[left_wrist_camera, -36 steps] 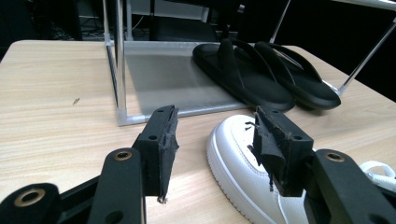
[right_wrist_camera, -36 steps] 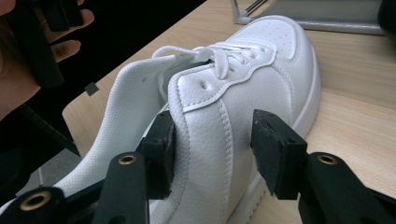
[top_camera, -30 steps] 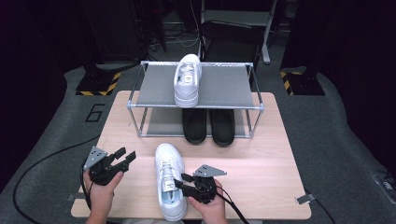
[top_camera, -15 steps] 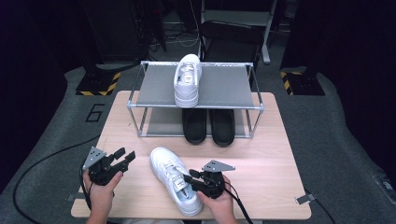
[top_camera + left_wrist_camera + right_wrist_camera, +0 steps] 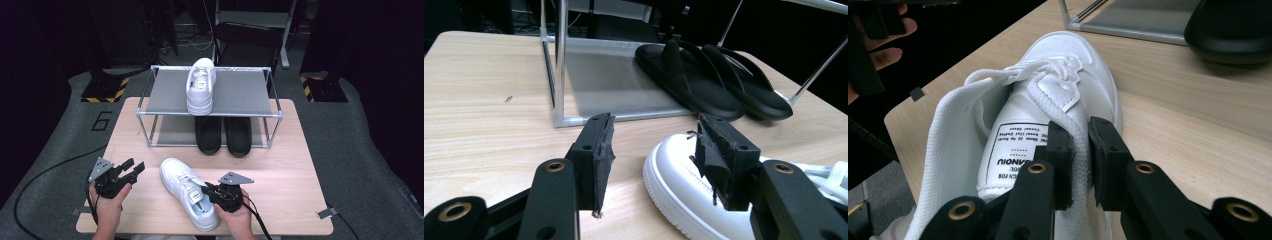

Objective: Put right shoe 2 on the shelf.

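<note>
Now the right tool (image 5: pixel 1080 150), its jaws just closed, pinches the side wall of the white sneaker (image 5: pixel 189 192) on the worktop (image 5: pixel 295 165), the left tool (image 5: pixel 134 168) gaping empty; next, presumably, a level lift to the rack (image 5: pixel 235 92).

The white sneaker's (image 5: pixel 1038 125) heel is cut off by the right gripper view's bottom edge.

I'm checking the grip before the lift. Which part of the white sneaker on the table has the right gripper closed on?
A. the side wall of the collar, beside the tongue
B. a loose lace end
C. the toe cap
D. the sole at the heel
A: in the right gripper view, the right gripper pinches the collar wall of the white sneaker beside its labelled tongue.
</note>
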